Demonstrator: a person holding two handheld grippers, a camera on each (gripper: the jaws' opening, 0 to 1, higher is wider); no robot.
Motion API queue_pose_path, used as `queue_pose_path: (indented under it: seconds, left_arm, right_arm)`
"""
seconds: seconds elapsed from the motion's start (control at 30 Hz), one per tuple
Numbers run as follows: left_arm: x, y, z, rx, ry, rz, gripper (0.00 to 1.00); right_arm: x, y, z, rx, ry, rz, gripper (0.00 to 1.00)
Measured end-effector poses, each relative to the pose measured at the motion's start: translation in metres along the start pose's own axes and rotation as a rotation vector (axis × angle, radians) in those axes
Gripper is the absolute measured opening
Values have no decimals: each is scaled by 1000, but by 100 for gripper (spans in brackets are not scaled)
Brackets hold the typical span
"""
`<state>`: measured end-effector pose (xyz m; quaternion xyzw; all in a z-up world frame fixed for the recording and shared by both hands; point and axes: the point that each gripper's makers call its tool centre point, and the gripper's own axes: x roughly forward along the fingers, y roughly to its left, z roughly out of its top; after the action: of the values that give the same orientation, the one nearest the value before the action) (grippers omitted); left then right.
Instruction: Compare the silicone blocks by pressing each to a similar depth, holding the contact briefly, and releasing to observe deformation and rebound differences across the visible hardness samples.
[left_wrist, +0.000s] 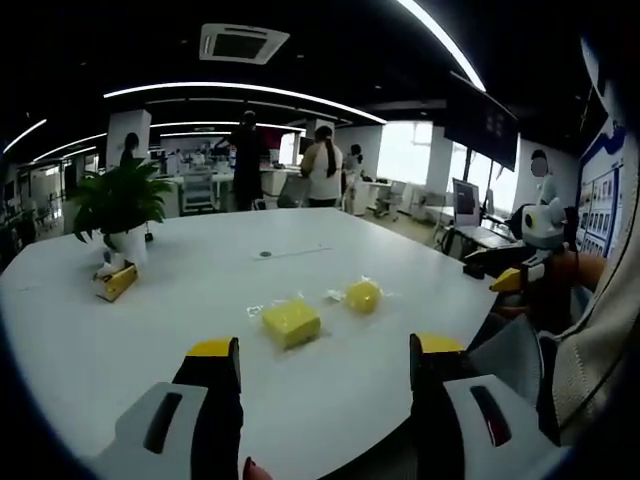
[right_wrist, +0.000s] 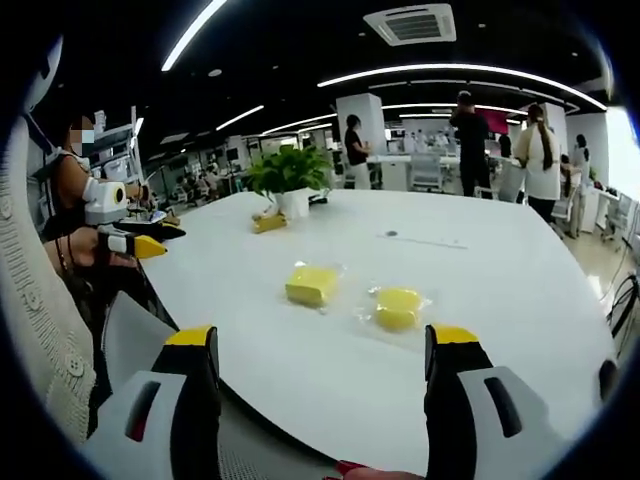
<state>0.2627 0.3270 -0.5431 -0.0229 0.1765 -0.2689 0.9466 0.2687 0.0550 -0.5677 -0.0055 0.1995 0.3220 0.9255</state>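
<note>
Office space with ceiling light strips lies behind a wide white table (left_wrist: 150, 330); on its far left stands a potted plant (left_wrist: 118, 205), then, in the left gripper view, a square yellow silicone block (left_wrist: 291, 322) and a rounder yellow block (left_wrist: 363, 295) just beside it, both on clear wrap; the left gripper (left_wrist: 325, 365) hangs released, jaws wide apart, short of them; the right gripper (right_wrist: 325, 350) is likewise spread, touching nothing
</note>
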Motion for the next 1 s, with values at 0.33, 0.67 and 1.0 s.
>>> queue_pose_path:
  seconds: [0.33,0.67,1.0]
  left_arm:
    - [0,-2,-3,-2,5,-5,67]
    - [2,-5,-1,5,6,-11,67]
    - [3,-7,-2,8,9,-14,67]
  right_arm:
    - [1,2,-4,-20,-2,-1,79]
    - [0,11,-5,-23,0,14,77]
    - [-2,14,2,-17,-24,25,78]
